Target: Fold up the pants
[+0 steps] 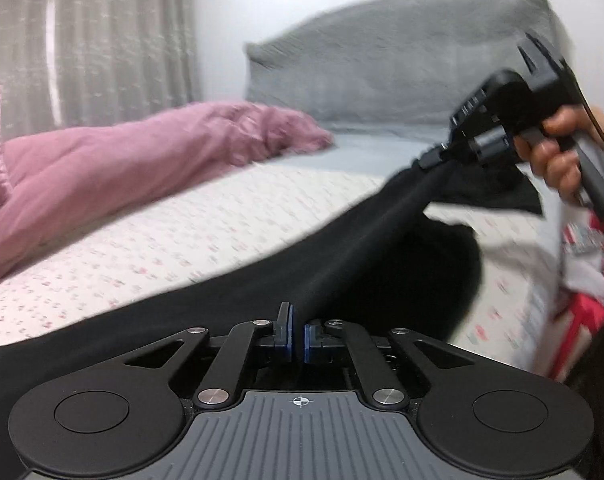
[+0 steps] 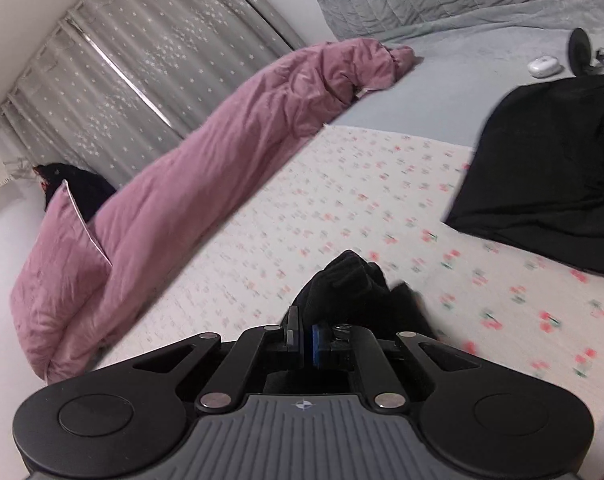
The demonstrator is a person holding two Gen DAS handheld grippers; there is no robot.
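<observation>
The black pants stretch in the air between both grippers above the bed. My left gripper is shut on one end of the fabric. In the left wrist view my right gripper is up at the right, shut on the other end, with a hand on its handle. In the right wrist view my right gripper pinches a bunched black fold. Another black part of cloth lies on the bed at the right; whether it belongs to the same pants I cannot tell.
The bed has a white floral sheet. A pink duvet runs along the left side. A grey pillow is at the head. A small white case lies near the black cloth. Grey curtains hang behind.
</observation>
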